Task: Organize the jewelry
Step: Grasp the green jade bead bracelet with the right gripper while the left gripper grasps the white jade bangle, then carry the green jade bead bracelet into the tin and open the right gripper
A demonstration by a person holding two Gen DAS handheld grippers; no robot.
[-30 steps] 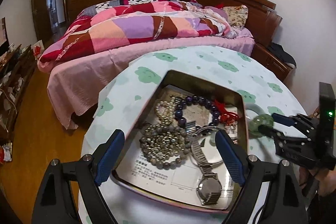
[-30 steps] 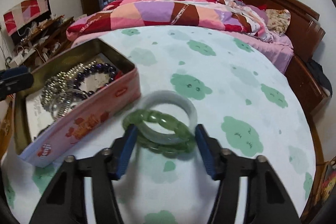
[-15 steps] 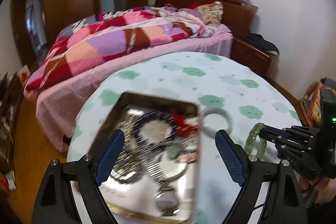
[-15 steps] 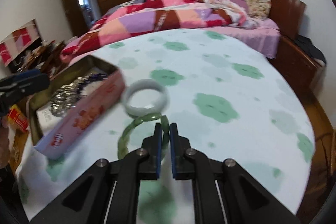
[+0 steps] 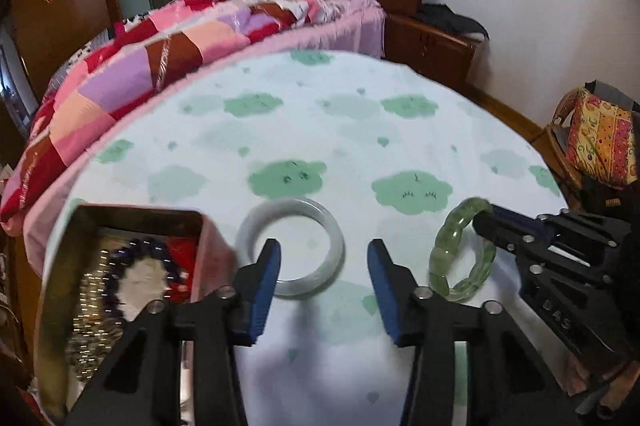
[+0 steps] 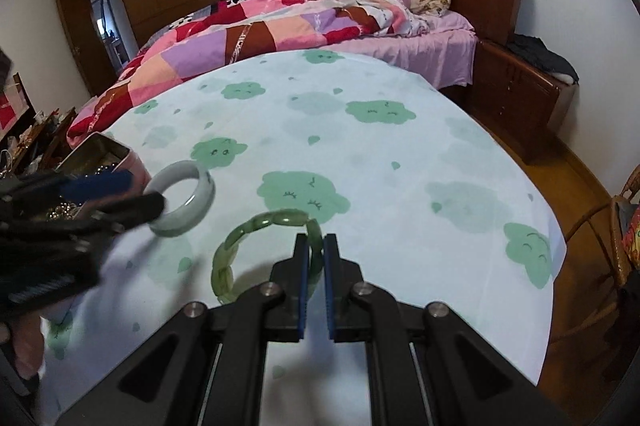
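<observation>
A pale jade bangle (image 5: 335, 238) lies on the cloud-print tablecloth (image 5: 320, 114) just right of the tin box (image 5: 140, 212). My left gripper (image 5: 324, 266) stands over it with jaws closing. One fingertip sits inside the ring, the other outside its right side, and a gap shows there. A green segmented bangle (image 6: 256, 226) is tilted up to the right of the pale bangle (image 6: 184, 198). My right gripper (image 6: 316, 246) is shut on its rim. The left wrist view shows the right gripper (image 5: 484, 222) holding the green bangle (image 5: 448, 238).
The tin box (image 6: 100, 142) holds beaded bracelets, among them a purple one (image 5: 132, 254). A bed with a patchwork quilt (image 6: 260, 34) runs along the table's far edge. A wicker chair with a bright cushion (image 5: 600, 138) stands at the right.
My left gripper swung right from above the tin to the pale bangle and narrowed its jaws. My right gripper shut on the green bangle and drew it off the pale one.
</observation>
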